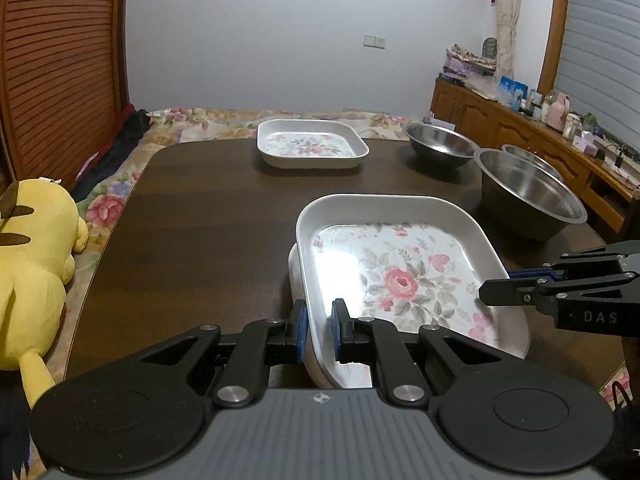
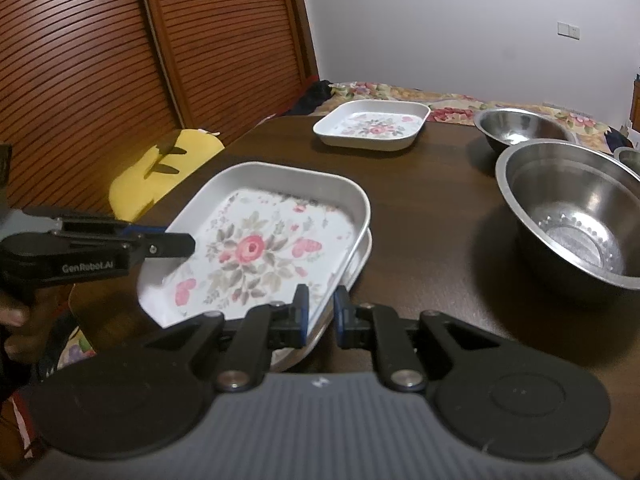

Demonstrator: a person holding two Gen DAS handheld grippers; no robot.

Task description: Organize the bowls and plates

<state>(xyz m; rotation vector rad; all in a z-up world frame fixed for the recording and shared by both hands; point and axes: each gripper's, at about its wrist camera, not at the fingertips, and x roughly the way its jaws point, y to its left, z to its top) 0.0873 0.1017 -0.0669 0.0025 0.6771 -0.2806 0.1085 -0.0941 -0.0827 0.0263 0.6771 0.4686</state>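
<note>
A white square plate with a rose print (image 1: 400,276) (image 2: 256,248) sits tilted on top of a second white plate (image 1: 295,276) (image 2: 362,256) near the front of the dark table (image 1: 200,220). My left gripper (image 1: 320,330) (image 2: 172,240) straddles the top plate's left rim, its fingers close on either side. My right gripper (image 2: 321,320) (image 1: 496,286) straddles the plate's right rim the same way. A third floral plate (image 1: 310,144) (image 2: 372,126) lies at the far side. Three steel bowls (image 1: 528,196) (image 2: 572,216) stand at the right.
A yellow plush toy (image 1: 32,272) lies on the flowered bedding left of the table. A slatted wooden wardrobe (image 2: 120,60) stands at the left. A wooden sideboard with small items (image 1: 540,120) runs along the right wall.
</note>
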